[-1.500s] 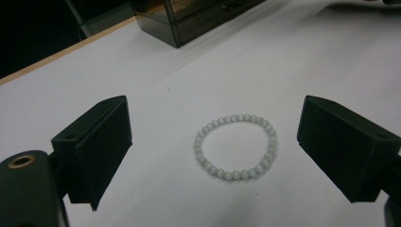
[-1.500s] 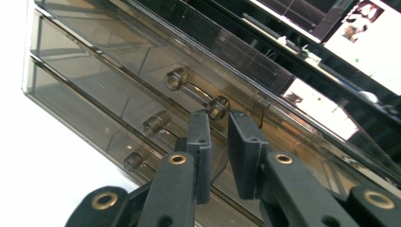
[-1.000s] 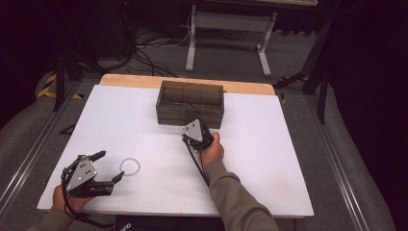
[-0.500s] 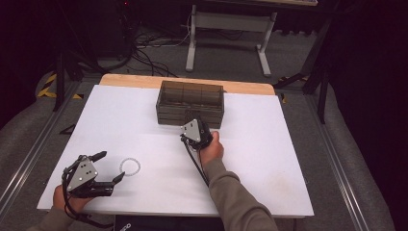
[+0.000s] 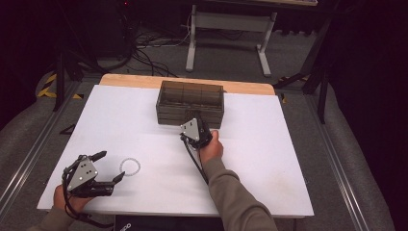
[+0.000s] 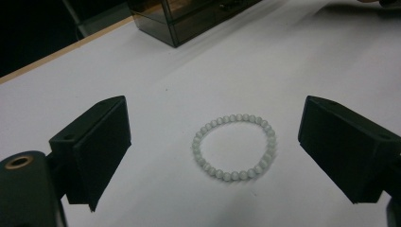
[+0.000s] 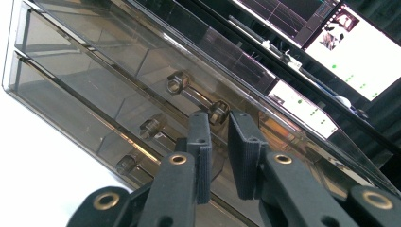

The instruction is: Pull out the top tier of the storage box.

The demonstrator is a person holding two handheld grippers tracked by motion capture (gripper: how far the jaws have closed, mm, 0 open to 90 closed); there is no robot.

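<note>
Right gripper sits at the front of the smoky drawer box, jaws nearly together with a thin gap between the pads; the right knob of the middle drawer's handle bar sits just past the pad tips, and I cannot tell for sure whether they pinch it or just hover at it. Jaws have just been twitching slightly open and closed, with no clear bite. Two more handles show on that front, top handle and bottom handle, all drawers looking shut. Left gripper is wide open and holds nothing, jaws straddling the pale bead bracelet lying flat on the white table, pads well apart from the beads on both sides; in the high view the bracelet is near the front left, well apart from the box. Step in hand is likely opening a drawer. To do it well: seat the pads squarely on the bar or a knob, close firmly, then pull straight out along the drawer's run, not upward, since the light box may slide or tip. Left can wait, then close on one side of the bead ring, not across it.
</note>
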